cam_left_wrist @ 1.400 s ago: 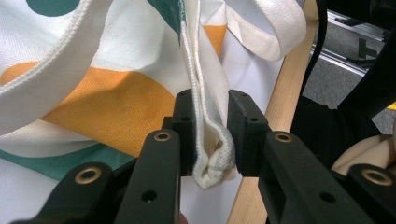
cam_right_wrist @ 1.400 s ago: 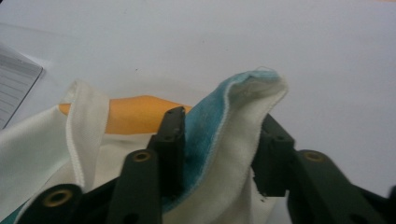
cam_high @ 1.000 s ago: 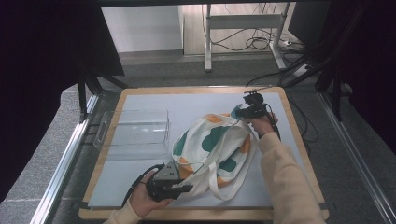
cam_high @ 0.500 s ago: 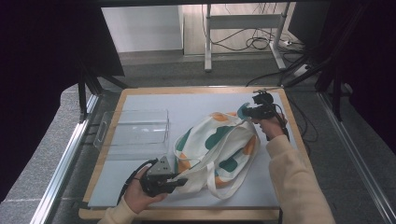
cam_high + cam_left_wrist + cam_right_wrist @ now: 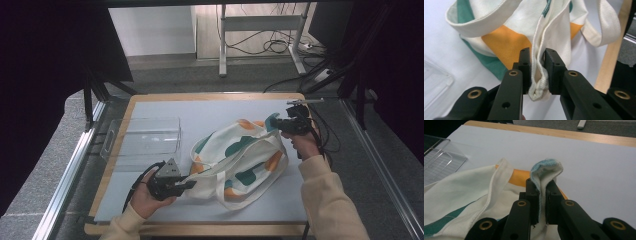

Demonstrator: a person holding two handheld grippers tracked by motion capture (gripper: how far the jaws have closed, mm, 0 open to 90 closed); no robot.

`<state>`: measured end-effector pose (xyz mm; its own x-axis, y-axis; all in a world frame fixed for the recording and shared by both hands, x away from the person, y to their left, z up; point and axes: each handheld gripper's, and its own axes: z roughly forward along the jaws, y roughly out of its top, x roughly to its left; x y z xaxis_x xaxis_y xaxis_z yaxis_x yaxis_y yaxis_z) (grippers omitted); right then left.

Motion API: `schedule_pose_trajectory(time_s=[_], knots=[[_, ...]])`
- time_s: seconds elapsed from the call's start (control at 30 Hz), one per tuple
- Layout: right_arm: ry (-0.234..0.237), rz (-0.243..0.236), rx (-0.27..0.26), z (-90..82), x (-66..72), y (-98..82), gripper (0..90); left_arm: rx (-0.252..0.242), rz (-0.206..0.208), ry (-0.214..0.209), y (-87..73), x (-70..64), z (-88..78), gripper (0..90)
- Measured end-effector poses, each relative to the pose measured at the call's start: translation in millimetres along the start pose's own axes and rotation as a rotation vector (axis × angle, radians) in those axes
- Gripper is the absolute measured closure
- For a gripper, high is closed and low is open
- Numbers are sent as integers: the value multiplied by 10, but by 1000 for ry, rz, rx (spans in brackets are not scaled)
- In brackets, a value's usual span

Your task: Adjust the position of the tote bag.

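— Tote bag [image 5: 240, 160], cream with green and orange patches, lies right of the middle of the tabletop [image 5: 210, 117], held from two sides. What has the near one got?

— The left gripper [image 5: 187, 184], at the bag's near left edge, is clamped on a bunched fold of cloth; in the left gripper view that seam [image 5: 539, 75] sits pinched between the pads. A loose handle strap [image 5: 235, 202] trails toward the near edge.

— And farther off?

— The right gripper [image 5: 277, 125], at the bag's far right corner, grips a folded tip of fabric; the right gripper view shows that corner [image 5: 546, 173], pale blue inside, standing up out of the closed jaws.

— So which step is this?

— My reading: the bag is being drawn out between two opposite corners, to spread or flatten it. Next the hands probably need to pull apart evenly and keep the cloth low, so the strap doesn't fold under.

— Anything else around?

— A clear plastic tray [image 5: 145, 140] sits to the left, apart from the bag. The surface is a pale sheet on a wooden board. Beyond it, grey floor, a metal stand [image 5: 222, 45] and cables [image 5: 272, 46] by a white wall.
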<state>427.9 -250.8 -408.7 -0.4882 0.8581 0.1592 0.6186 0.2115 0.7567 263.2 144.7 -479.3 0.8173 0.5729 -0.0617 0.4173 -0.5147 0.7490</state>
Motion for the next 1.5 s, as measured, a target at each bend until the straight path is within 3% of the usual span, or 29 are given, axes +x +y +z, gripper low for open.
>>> schedule_pose_trajectory(time_s=[0.13,0.6,1.0,1.27,1.5], knots=[[-5,3,-14,-68,-10,-54,828,11,8,29,51,65,-4,767],[-12,57,-71,-333,-85,-292,828,25,-23,86,248,326,113,767],[-56,104,-85,-485,-92,-611,824,40,-43,131,437,499,265,766],[-81,101,-94,-508,-71,-735,816,43,-57,124,433,527,324,763],[-77,128,-99,-480,-116,-808,781,31,-69,106,398,520,315,754]])
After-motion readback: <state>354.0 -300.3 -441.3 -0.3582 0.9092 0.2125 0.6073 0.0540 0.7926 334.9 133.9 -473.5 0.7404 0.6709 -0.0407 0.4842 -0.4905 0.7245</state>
